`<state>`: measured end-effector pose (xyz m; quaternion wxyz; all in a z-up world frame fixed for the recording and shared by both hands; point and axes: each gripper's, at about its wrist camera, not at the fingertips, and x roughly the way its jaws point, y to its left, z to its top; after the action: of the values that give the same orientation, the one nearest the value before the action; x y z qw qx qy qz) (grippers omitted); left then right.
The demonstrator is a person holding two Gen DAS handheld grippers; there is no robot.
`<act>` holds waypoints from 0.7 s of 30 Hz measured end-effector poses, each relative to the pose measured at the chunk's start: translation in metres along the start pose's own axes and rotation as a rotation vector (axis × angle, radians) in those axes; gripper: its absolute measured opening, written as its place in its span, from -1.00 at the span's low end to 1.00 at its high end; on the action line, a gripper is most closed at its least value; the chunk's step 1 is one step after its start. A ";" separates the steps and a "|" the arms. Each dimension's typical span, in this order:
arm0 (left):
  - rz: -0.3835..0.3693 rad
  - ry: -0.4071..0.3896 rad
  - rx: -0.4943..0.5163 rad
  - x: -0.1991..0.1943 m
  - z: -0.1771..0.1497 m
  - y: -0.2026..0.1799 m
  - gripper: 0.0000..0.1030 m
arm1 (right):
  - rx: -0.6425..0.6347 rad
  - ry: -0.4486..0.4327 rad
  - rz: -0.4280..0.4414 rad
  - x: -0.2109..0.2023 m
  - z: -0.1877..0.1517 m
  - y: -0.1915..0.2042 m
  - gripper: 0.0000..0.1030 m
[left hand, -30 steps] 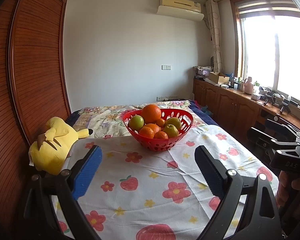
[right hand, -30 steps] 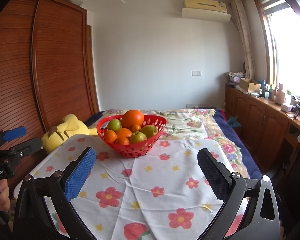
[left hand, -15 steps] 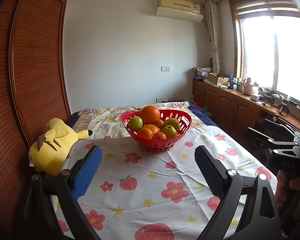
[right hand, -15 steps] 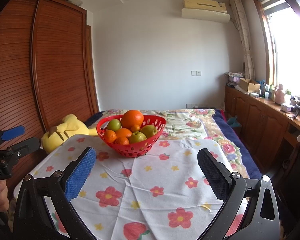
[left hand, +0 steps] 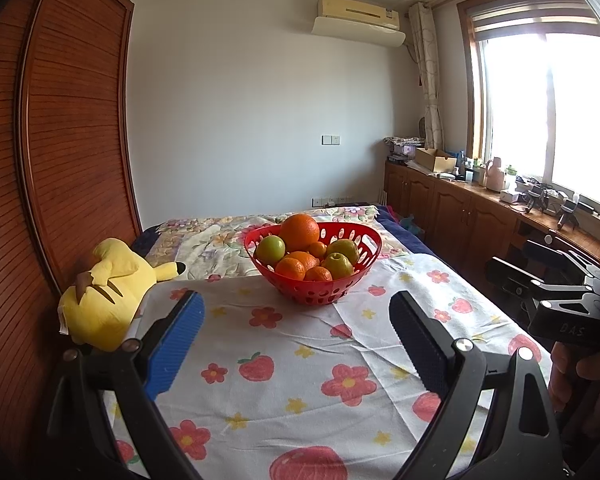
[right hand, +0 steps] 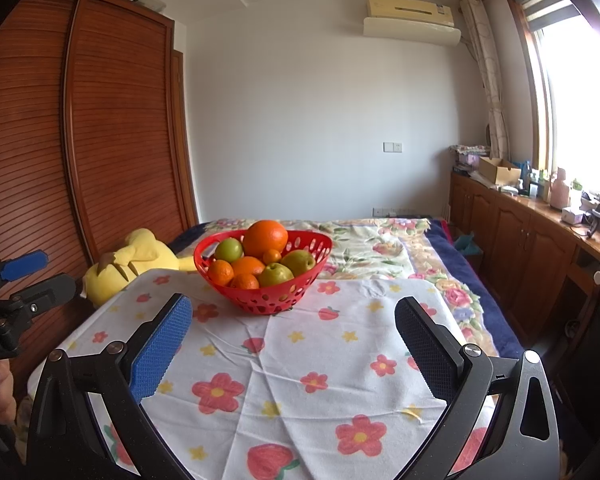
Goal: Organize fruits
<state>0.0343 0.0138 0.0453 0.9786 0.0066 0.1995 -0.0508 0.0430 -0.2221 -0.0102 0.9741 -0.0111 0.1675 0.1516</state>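
A: Fruit?
B: All piled in the basket, ahead of both my grippers — left and right spread, empty.
A: Tip?
B: Start or finish, couldn't tell.

Glossy perforated plastic basket

Pale letters "DAS" showed on the black body of the right claw at the left-wrist view's edge, cut-off white lettering "ootAI" on the left claw, nothing else legible
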 end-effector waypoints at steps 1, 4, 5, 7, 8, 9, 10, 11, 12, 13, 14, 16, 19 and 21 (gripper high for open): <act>0.000 -0.001 0.000 0.000 0.000 0.000 0.83 | 0.000 -0.001 0.000 0.000 0.000 0.000 1.00; 0.000 -0.002 0.001 0.000 0.000 0.000 0.83 | 0.001 -0.001 0.000 0.000 0.000 0.000 1.00; 0.000 -0.002 0.001 0.000 0.000 0.000 0.83 | 0.000 -0.001 0.000 0.000 0.000 0.000 1.00; 0.000 -0.002 0.001 -0.001 0.000 0.000 0.83 | 0.000 0.000 0.001 0.000 0.000 0.000 1.00; 0.000 -0.002 0.001 -0.001 0.000 0.000 0.83 | 0.000 0.000 0.001 0.000 0.000 0.000 1.00; 0.000 -0.002 0.001 -0.001 0.000 0.000 0.83 | 0.000 0.000 0.001 0.000 0.000 0.000 1.00; 0.000 -0.002 0.000 -0.001 0.000 0.000 0.83 | 0.000 0.000 0.000 0.000 0.000 0.000 1.00; -0.001 -0.003 0.000 -0.001 0.000 0.000 0.83 | 0.000 0.000 0.000 0.000 0.000 0.000 1.00; -0.001 -0.003 0.001 -0.001 0.000 0.000 0.83 | 0.001 0.000 0.000 0.000 -0.001 0.000 1.00; -0.001 -0.004 0.001 -0.001 0.000 0.000 0.83 | 0.001 0.000 0.000 0.000 -0.001 0.000 1.00; -0.001 -0.004 0.001 -0.001 0.000 0.000 0.83 | 0.000 0.000 0.000 0.000 -0.001 0.000 1.00; -0.001 -0.003 0.001 -0.001 0.000 0.000 0.83 | 0.000 -0.002 0.000 0.000 -0.001 0.000 1.00; -0.001 -0.004 0.001 -0.001 0.000 0.000 0.83 | -0.001 -0.002 -0.001 0.000 -0.001 -0.001 1.00; -0.001 -0.005 0.002 -0.002 0.001 0.000 0.83 | -0.001 -0.005 -0.002 -0.001 0.000 -0.002 1.00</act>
<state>0.0330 0.0139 0.0469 0.9790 0.0073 0.1969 -0.0515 0.0429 -0.2238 -0.0097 0.9746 -0.0116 0.1651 0.1506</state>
